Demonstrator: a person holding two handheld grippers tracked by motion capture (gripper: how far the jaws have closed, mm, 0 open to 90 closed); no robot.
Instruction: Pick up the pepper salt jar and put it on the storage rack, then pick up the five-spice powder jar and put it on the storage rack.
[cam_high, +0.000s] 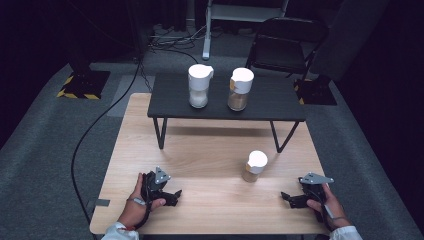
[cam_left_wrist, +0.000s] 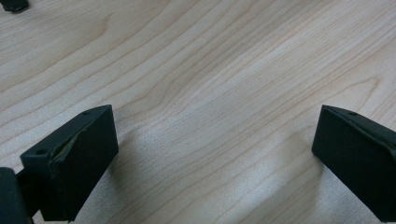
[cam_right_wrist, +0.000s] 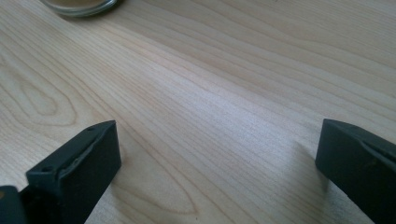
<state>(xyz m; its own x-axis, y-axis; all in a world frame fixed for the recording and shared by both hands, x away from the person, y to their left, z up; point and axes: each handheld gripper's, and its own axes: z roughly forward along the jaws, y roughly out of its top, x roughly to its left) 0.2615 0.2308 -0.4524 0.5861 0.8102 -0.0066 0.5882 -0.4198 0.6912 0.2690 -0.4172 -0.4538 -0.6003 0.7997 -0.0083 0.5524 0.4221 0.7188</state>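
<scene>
A small jar (cam_high: 255, 166) with a white lid and brownish contents stands on the light wooden table (cam_high: 210, 150), right of centre. Its base (cam_right_wrist: 79, 5) shows at the top left of the right gripper view. On a low black shelf (cam_high: 270, 102) behind stand two taller white-lidded jars, one with white contents (cam_high: 199, 85), one with brown contents (cam_high: 240, 88). My left gripper (cam_high: 172, 195) rests near the front left, jaws wide apart over bare wood (cam_left_wrist: 215, 154). My right gripper (cam_high: 289, 198) lies at the front right, open too (cam_right_wrist: 217, 163), a short way from the small jar.
A black folding chair (cam_high: 285, 45) stands behind the shelf. Cables (cam_high: 100, 120) trail over the grey carpet at left. A hazard-striped stand base (cam_high: 82, 82) sits at far left, another base (cam_high: 315, 90) at right. The black tip (cam_left_wrist: 14, 4) of the other gripper shows far off.
</scene>
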